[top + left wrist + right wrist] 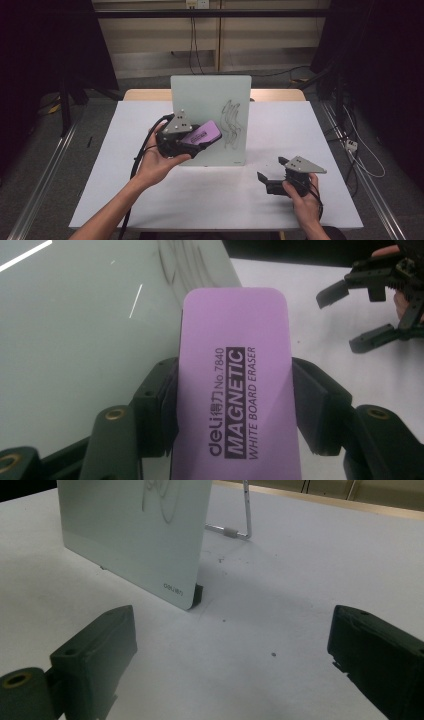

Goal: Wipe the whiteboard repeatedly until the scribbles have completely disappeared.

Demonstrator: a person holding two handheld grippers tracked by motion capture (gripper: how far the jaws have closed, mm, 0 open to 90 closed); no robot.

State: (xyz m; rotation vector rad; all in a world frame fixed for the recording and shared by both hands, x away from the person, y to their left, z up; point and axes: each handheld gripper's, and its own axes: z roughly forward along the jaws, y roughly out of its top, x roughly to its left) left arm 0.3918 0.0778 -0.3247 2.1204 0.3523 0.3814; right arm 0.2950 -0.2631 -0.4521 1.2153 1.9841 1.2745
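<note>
Left gripper [192,140] has its jaws clamped on the purple magnetic whiteboard eraser [201,133], sitting mid-frame in the high view, right in front of the standing glass whiteboard [210,95] and just left of the black scribbles [231,122]. Right gripper [270,175] is at lower right on the white table [100,170], jaws spread wide, nothing in them.

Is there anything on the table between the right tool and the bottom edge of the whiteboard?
No. In the right gripper view, bare white table runs from the open right tool to the whiteboard, with a few dark specks on it.
</note>
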